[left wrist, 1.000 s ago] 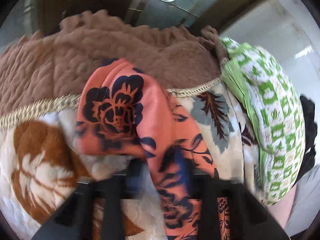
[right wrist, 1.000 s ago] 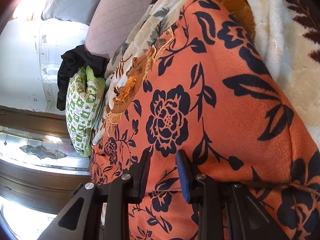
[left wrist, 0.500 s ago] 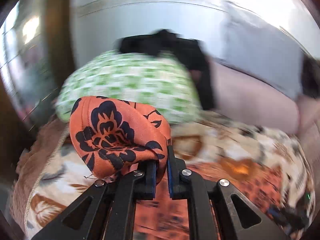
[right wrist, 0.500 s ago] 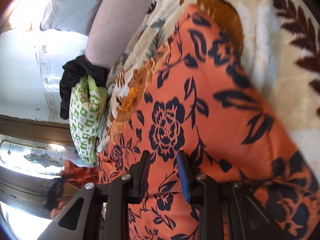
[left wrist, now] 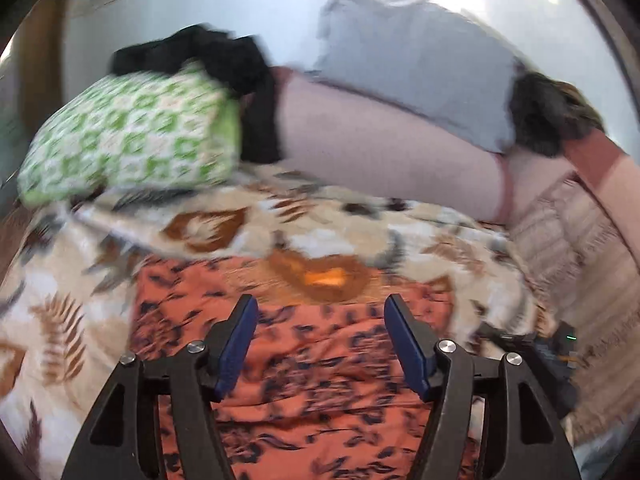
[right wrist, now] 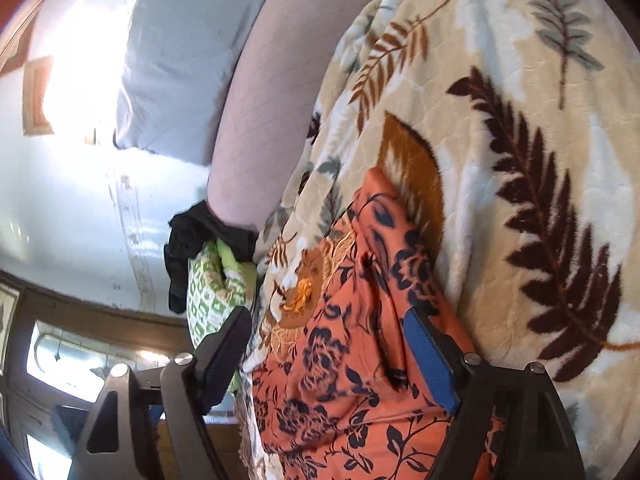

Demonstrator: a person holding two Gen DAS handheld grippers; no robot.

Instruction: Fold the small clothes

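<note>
An orange garment with dark blue flowers (left wrist: 320,360) lies folded on a cream leaf-print blanket (left wrist: 60,280). My left gripper (left wrist: 320,320) is open just above the garment, with nothing between its jaws. In the right wrist view the same garment (right wrist: 352,360) lies on the blanket (right wrist: 520,120). My right gripper (right wrist: 328,344) is open over it, jaws wide apart, one finger (right wrist: 430,356) near the garment's edge. The left view is blurred by motion.
A green-and-white patterned bundle (left wrist: 128,136) with a black cloth (left wrist: 208,56) on it lies at the far left. A pink bolster (left wrist: 380,148) and a grey pillow (left wrist: 412,56) lie along the wall behind. A brown quilted cover (left wrist: 580,248) lies at the right.
My left gripper carried the garment's edge over, then opened and let it go. My right gripper opened wide as well. The garment now lies folded narrower.
</note>
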